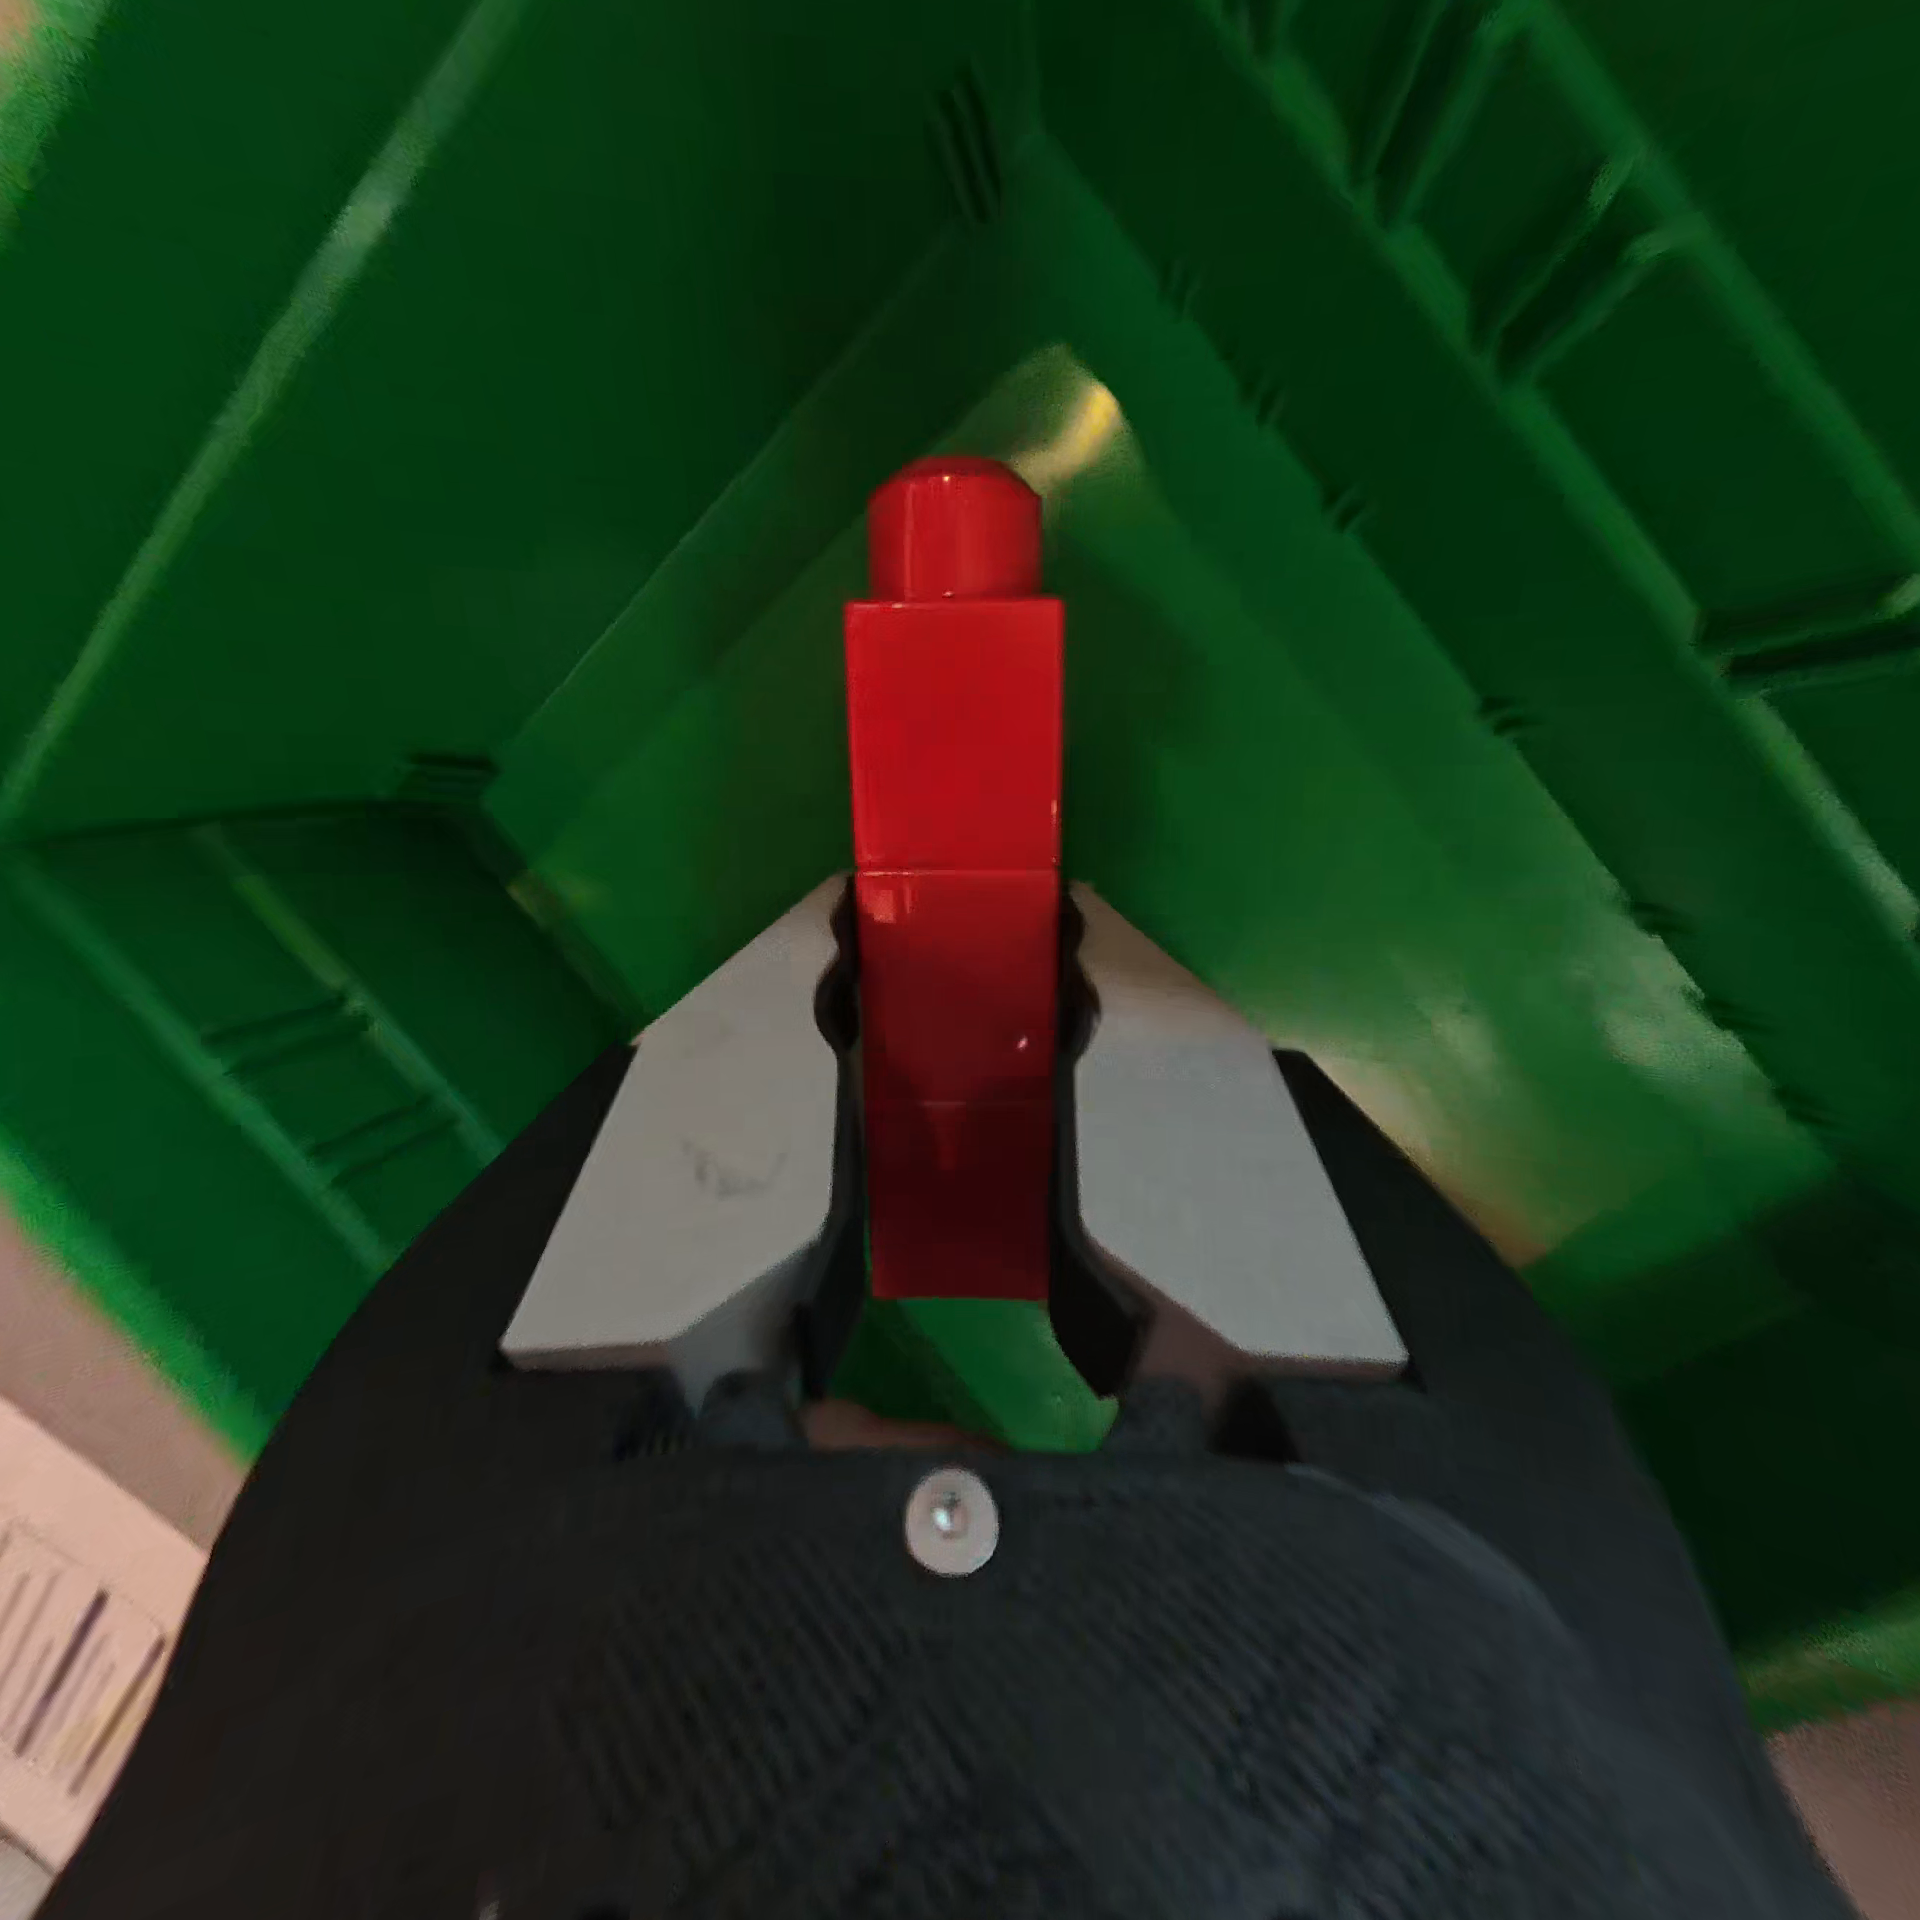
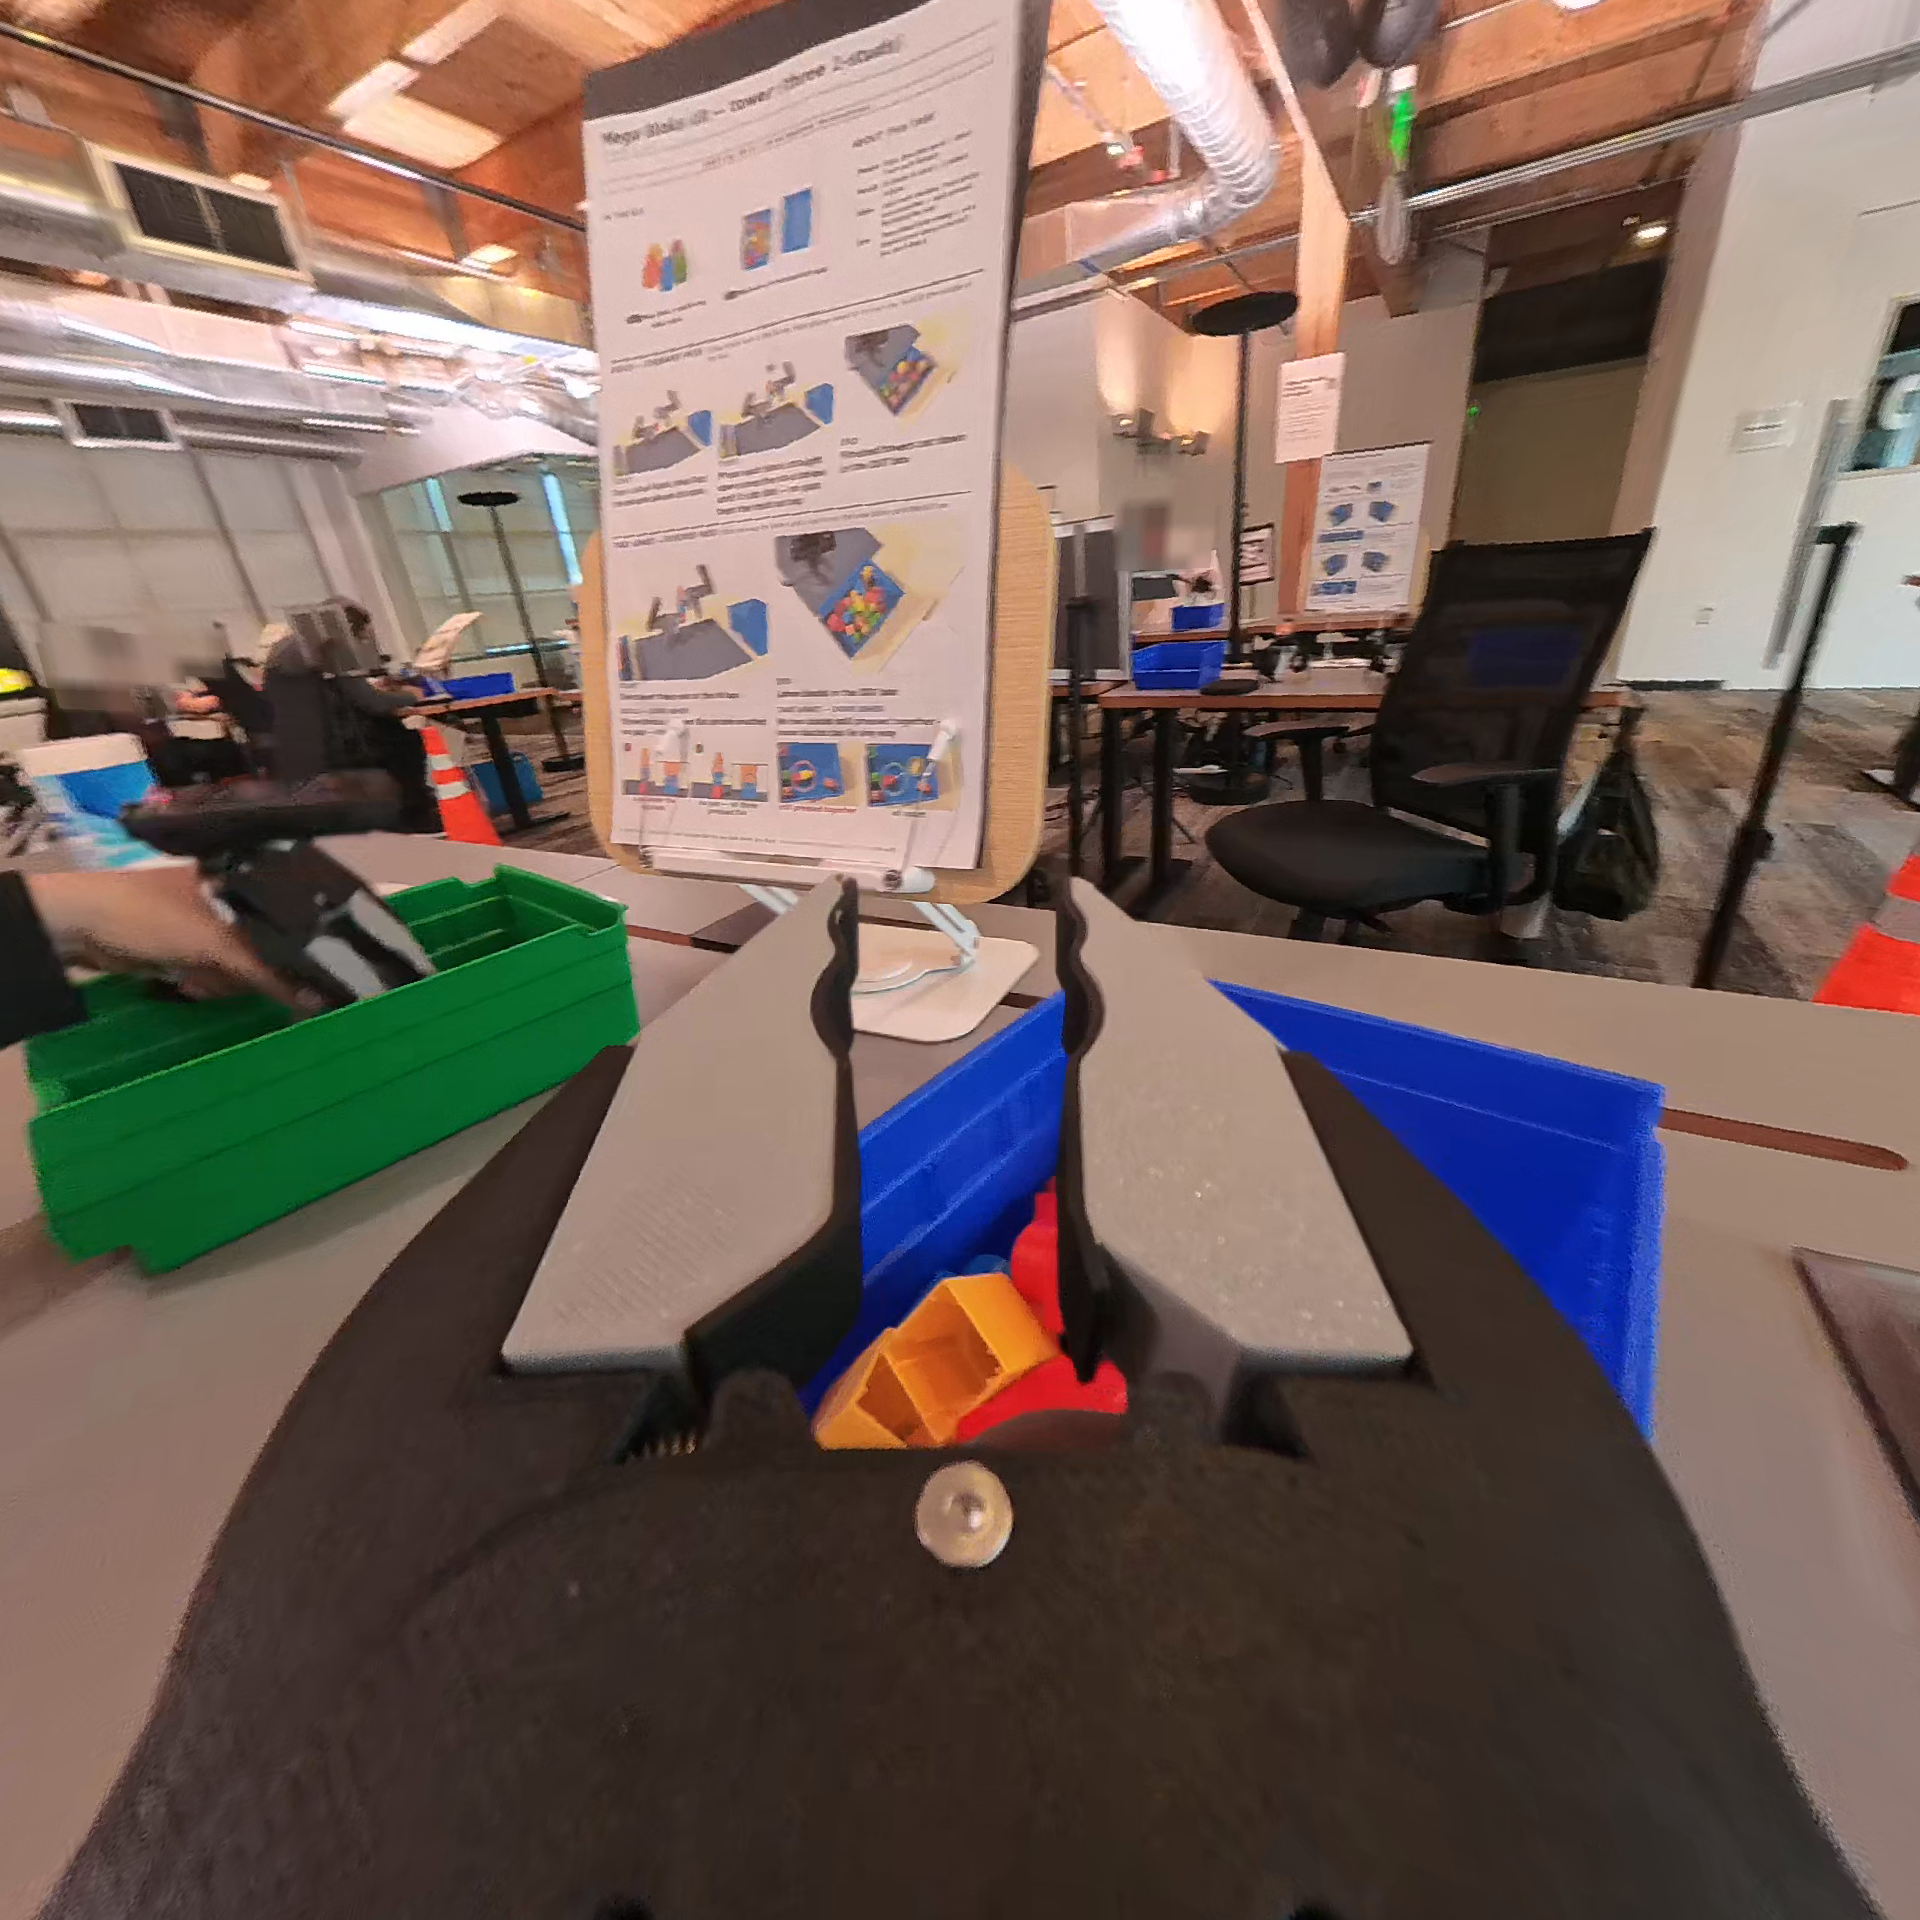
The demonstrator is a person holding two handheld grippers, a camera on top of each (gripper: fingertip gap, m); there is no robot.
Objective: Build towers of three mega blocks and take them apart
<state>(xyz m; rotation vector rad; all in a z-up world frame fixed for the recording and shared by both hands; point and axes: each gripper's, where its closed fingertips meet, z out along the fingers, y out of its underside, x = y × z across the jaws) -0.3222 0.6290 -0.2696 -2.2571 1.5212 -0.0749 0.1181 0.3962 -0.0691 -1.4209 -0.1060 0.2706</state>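
In the left wrist view my left gripper [image 1: 956,920] is shut on a red tower [image 1: 954,748] of three stacked mega blocks. The pads press its lower blocks on both sides, and the top block with its stud sticks out ahead. The tower points into the green bin [image 1: 416,436]. The right wrist view shows the left gripper [image 2: 312,940] reaching into the green bin [image 2: 312,1112], held by a hand. My right gripper [image 2: 951,935] is open with nothing between its fingers. It hovers over the blue bin [image 2: 1475,1132], where an orange block [image 2: 945,1351] and a red block [image 2: 1039,1262] lie.
A sheet of instructions on a stand [image 2: 800,468] is at the back of the grey table [image 2: 260,1455]. A dark panel [image 2: 1870,1340] lies at the right edge. Office chairs, desks and orange cones stand beyond the table. My right fingertips sit around 55 cm from my left ones.
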